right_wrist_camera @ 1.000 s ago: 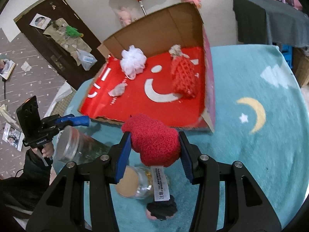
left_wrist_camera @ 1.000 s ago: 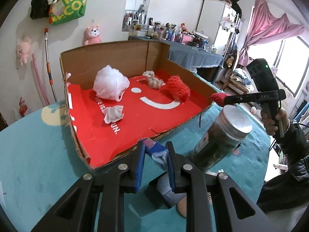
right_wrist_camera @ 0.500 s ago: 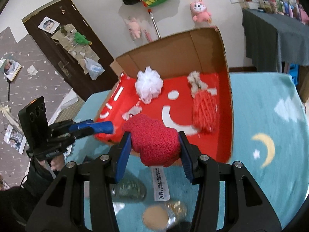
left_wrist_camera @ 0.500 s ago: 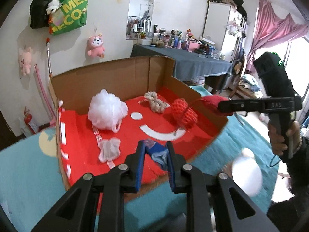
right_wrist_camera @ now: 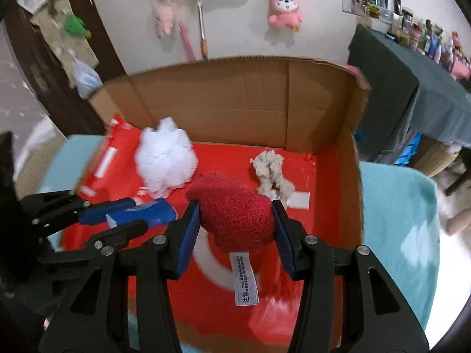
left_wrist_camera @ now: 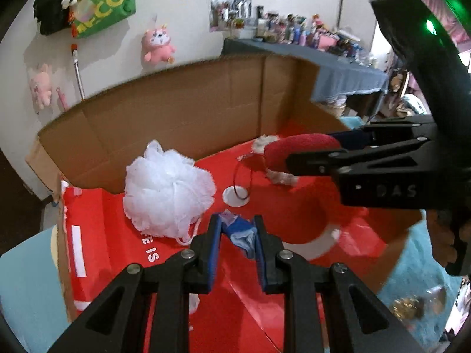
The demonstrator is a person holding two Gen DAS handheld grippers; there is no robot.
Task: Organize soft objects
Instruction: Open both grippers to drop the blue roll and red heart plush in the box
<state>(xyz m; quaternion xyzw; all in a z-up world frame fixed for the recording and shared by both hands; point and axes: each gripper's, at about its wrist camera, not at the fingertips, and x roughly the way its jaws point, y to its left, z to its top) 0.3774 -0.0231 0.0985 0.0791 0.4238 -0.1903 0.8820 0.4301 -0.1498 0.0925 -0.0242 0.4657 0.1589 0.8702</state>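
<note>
An open cardboard box (left_wrist_camera: 176, 111) (right_wrist_camera: 235, 97) with a red lining fills both views. My left gripper (left_wrist_camera: 237, 234) (right_wrist_camera: 138, 216) hangs over its red floor, shut on a crumpled blue cloth (left_wrist_camera: 240, 232) (right_wrist_camera: 156, 210). My right gripper (right_wrist_camera: 235, 214) (left_wrist_camera: 312, 148) hovers over the box beside it, shut on a red plush heart (right_wrist_camera: 235, 217) (left_wrist_camera: 297, 147) with a white tag (right_wrist_camera: 245, 279) dangling. Inside the box lie a white mesh pouf (left_wrist_camera: 167, 188) (right_wrist_camera: 164, 158) and a beige knotted rope (right_wrist_camera: 270, 173) (left_wrist_camera: 265, 142).
The box stands on a teal cover (right_wrist_camera: 397, 235) (left_wrist_camera: 26, 264). A blurred jar (left_wrist_camera: 418, 303) lies on it at lower right. A hand (left_wrist_camera: 444, 241) holds the right gripper. Pink plush toys (left_wrist_camera: 157, 44) hang on the wall; a cluttered, dark-clothed table (right_wrist_camera: 412, 82) stands at right.
Both grippers have moved forward from above the teal cover to over the box, still carrying the blue cloth and the red heart. The jars have dropped out of the middle of both views.
</note>
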